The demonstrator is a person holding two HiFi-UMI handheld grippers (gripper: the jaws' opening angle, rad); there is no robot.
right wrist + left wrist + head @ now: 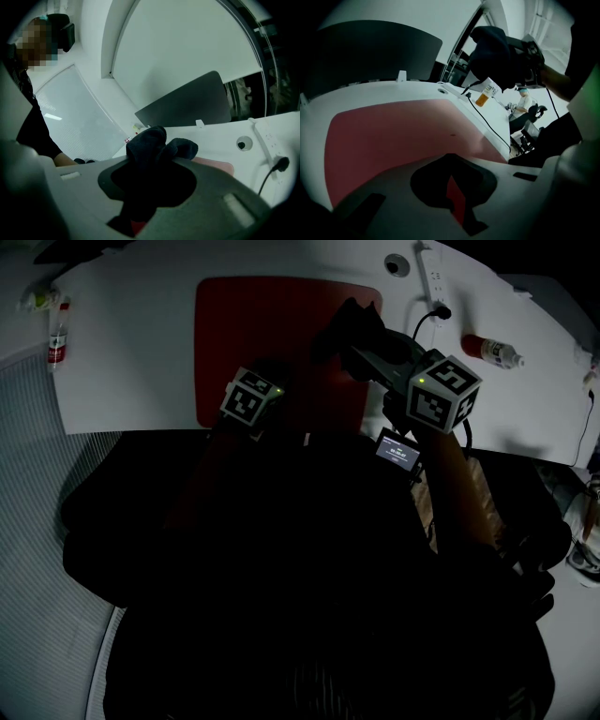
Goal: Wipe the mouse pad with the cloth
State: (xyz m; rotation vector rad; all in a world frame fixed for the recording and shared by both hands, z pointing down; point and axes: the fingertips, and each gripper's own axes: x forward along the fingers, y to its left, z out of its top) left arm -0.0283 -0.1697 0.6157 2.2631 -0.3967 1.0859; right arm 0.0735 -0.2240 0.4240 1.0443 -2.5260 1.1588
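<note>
Cloth (154, 147) is clamped in right gripper (149, 187), raised over mouse pad (253, 324) right edge; pad extends leftward. Left gripper (452, 197) is closed, empty.

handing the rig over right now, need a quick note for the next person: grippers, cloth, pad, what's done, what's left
Left gripper: jaws close together with nothing in them, low at the near edge of the red mouse pad. Can't tell if it pins the pad.
Right gripper: shut on the dark cloth, which is bunched and held in the air over the pad's right part, not touching it.
The pad lies flat on the white table.
Done: cloth is in the gripper. Whether any wiping has happened doesn't show.
Left: lower the cloth onto the pad and wipe across it.
</note>
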